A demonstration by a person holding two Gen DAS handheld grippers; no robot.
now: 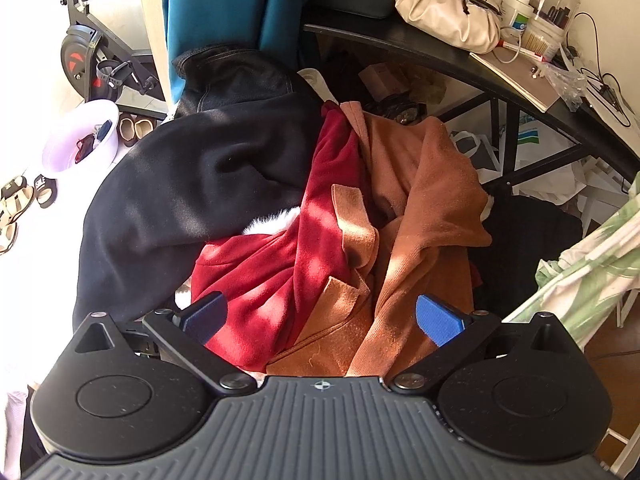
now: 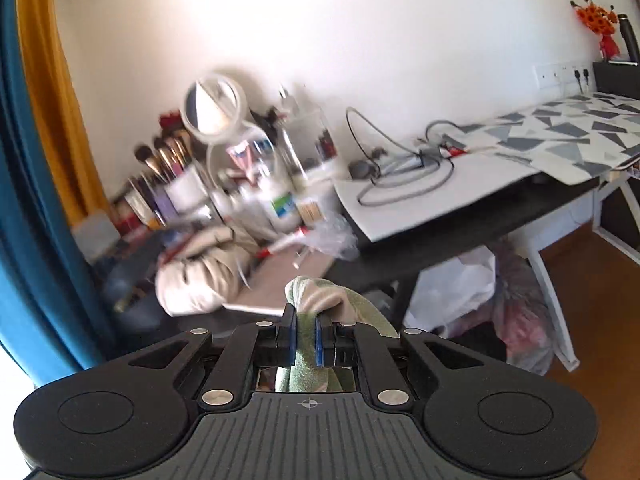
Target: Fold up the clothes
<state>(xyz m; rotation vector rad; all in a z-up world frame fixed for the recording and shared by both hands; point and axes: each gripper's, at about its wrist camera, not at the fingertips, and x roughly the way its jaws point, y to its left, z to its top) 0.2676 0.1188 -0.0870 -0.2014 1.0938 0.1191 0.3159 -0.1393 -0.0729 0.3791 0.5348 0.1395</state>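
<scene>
Right tongs (image 2: 306, 330): clenched on a fold of pale green cloth (image 2: 320, 300); the cloth bunches above the blue pads and runs down between the arms.
Left tongs (image 1: 322, 316): released, the 2 blue pads (image 1: 438, 320) wide apart with nothing pressed between them, hanging over the clothes pile.
Clothes pile: a red garment (image 1: 272, 276) and a rust-brown garment (image 1: 420, 208) lie crumpled together under the left tongs; a black garment (image 1: 180, 184) drapes over the left side, touching the red one.
Containers: a white basin (image 1: 80, 140) on the floor at the left holds a few small items, too small to tell; clear holders on the table (image 2: 440, 240) hold makeup brushes (image 2: 164, 160).
Left view only: the pile, an exercise bike (image 1: 96, 60), shoes beside the basin, green-striped cloth (image 1: 592, 264) at the right edge.
Right view only: a round mirror (image 2: 214, 104), a cable on white paper, a patterned cover (image 2: 560, 136), all blurred.
Edges: the dark table edge runs just beyond the pile; bags crowd the space beneath; bare floor shows at the far right.
</scene>
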